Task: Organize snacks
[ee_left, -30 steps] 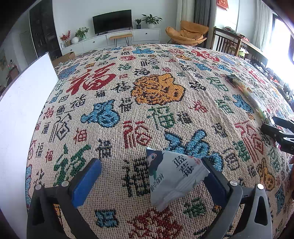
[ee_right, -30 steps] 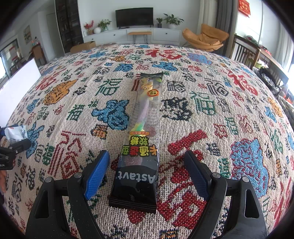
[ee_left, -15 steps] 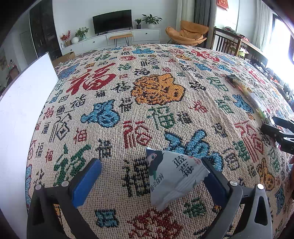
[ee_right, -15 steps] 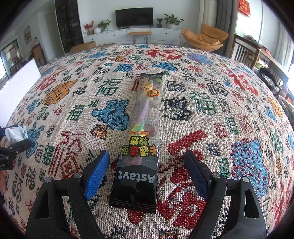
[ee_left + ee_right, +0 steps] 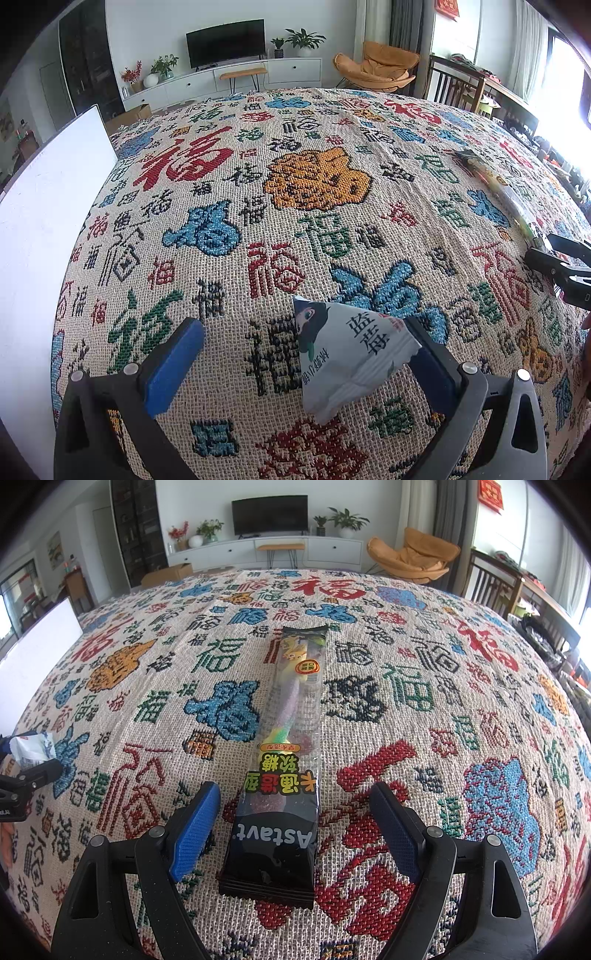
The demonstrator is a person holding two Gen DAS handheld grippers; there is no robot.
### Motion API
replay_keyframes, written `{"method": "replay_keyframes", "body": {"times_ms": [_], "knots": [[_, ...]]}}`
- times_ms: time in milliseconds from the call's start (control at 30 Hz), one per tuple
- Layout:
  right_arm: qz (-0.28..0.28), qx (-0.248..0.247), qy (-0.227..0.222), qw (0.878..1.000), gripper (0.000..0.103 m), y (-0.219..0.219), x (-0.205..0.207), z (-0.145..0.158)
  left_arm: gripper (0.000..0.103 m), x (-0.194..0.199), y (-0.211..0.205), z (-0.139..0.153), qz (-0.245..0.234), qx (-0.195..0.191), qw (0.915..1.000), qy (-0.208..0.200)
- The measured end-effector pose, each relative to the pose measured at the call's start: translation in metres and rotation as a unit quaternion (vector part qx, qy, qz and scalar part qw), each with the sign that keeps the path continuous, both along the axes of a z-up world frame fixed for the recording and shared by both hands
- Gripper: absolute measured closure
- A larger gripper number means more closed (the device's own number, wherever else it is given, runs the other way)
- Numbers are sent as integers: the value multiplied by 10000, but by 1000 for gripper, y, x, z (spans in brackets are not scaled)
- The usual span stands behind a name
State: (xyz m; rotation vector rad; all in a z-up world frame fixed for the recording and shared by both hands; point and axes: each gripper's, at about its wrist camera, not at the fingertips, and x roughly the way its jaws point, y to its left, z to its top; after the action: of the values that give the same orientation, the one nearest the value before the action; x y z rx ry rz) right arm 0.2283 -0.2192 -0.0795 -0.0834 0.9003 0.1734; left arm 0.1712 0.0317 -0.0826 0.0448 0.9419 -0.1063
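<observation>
Both tools gape wide, gripping nothing: left tool [image 5: 306, 354] straddles the white blueberry packet [image 5: 351, 354] near its right pad; right tool [image 5: 295, 823] brackets the long gummy packet [image 5: 286, 760], lined up on the woven-cloth desk [image 5: 424, 686] for pickup.

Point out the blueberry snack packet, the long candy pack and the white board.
blueberry snack packet [image 5: 351, 354], left wrist view, printed front.
long candy pack [image 5: 284, 775], right wrist view, label.
white board [image 5: 40, 221], left wrist view, face.

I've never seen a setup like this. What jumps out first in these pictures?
The woven cloth crowded with colourful Chinese characters fills both views. A long gummy candy packet lies between the open fingers of the right hand-held gripper. A small white blueberry snack packet sits against the right finger of the open left hand-held gripper.
</observation>
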Motion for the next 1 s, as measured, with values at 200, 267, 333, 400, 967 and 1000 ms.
{"method": "replay_keyframes", "body": {"times_ms": [200,267,333,400,967,1000], "knots": [[1,10,6,10000,18,1,0,-1,0,-1,0,2,-28,-1,10000,28],[0,13,6,10000,18,0,0,-1,0,0,1,5,-272,6,9993,239],[0,17,7,10000,18,0,0,-1,0,3,8,8,-512,-159,9975,456],[0,18,7,10000,18,0,0,-1,0,0,19,12,-578,-517,9956,530],[-44,611,1590,9854,19,-5,95,36,62,-9,-3,24,-532,-690,9961,160],[-51,505,1815,9821,21,2,101,25,62,-15,3,29,-488,-802,9955,121]]}}
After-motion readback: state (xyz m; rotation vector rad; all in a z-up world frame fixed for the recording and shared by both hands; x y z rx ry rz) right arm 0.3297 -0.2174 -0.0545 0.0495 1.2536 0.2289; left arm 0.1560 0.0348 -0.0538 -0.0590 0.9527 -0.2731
